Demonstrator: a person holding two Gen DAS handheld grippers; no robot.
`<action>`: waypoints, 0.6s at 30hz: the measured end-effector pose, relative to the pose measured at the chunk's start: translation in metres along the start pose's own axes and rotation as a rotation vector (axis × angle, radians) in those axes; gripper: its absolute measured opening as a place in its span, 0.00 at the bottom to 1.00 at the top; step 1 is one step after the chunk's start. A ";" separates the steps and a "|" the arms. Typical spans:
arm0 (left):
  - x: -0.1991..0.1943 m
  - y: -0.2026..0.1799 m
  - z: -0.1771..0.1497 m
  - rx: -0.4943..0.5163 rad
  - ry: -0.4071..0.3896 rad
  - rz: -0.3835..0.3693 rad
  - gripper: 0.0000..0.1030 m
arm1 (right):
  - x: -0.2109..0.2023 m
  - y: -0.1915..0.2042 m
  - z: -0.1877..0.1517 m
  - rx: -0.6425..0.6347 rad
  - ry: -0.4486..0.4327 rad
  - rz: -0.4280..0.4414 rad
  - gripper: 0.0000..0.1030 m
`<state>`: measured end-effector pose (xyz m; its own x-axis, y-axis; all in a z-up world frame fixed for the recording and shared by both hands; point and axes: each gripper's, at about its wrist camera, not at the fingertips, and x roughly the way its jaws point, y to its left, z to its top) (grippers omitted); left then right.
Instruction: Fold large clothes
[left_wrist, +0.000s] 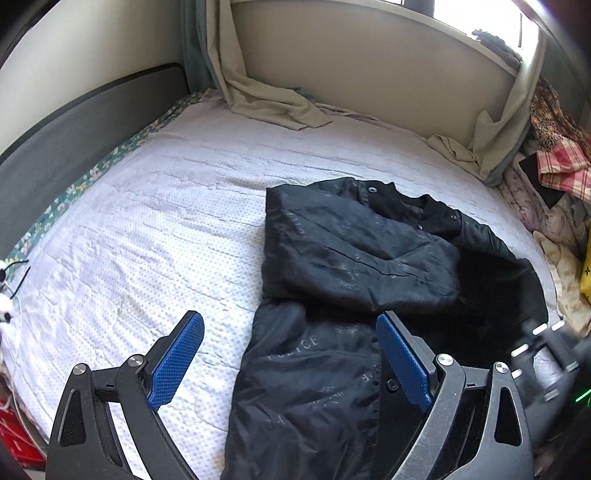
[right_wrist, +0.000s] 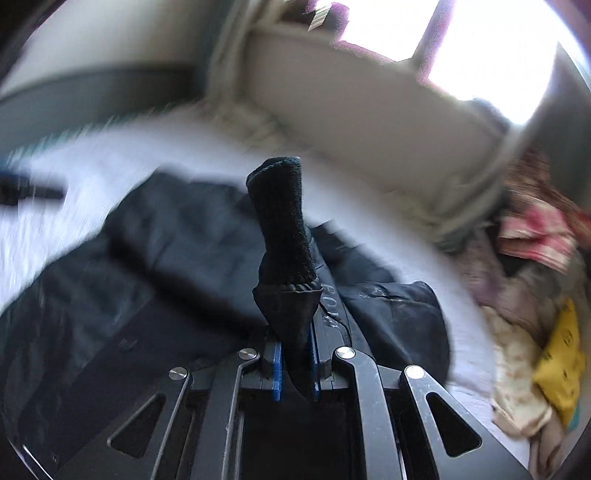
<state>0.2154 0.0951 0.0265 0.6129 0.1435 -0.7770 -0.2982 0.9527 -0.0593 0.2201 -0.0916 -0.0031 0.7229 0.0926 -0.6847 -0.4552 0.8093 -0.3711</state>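
Black and faintly sheened, the jacket lies on the white dotted bedspread, sitting from the centre toward 4 o'clock in the left wrist view, one panel turned over so its printed lining faces up and a row of snap buttons runs along the collar edge. The left gripper hangs over the jacket's near hem at 6 o'clock with its jaws spread wide and nothing between the blue pads; one pad is above bare bedspread, the other above the dark cloth. At 4 o'clock in that view a blurred part of the right gripper's body shows beside the jacket.

In the right wrist view the right gripper has its jaws pinched together on the sleeve, whose ribbed knit cuff stands upright from the fingers toward 12 o'clock. The background there is smeared by blur. Beige curtains trail onto the bed at 12 o'clock, and a heap of mixed clothes sits at 3 o'clock
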 end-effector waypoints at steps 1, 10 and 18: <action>0.001 0.003 0.001 -0.006 0.004 -0.004 0.93 | 0.005 0.013 -0.003 -0.027 0.019 0.008 0.07; -0.005 0.018 0.005 -0.045 0.018 -0.051 0.93 | 0.041 0.041 -0.022 -0.050 0.183 0.058 0.39; -0.015 0.016 0.010 -0.061 -0.007 -0.086 0.93 | -0.032 -0.048 -0.007 0.379 0.054 0.273 0.69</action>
<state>0.2083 0.1112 0.0432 0.6434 0.0643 -0.7628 -0.2880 0.9436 -0.1634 0.2148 -0.1378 0.0321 0.5703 0.3092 -0.7610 -0.3955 0.9154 0.0755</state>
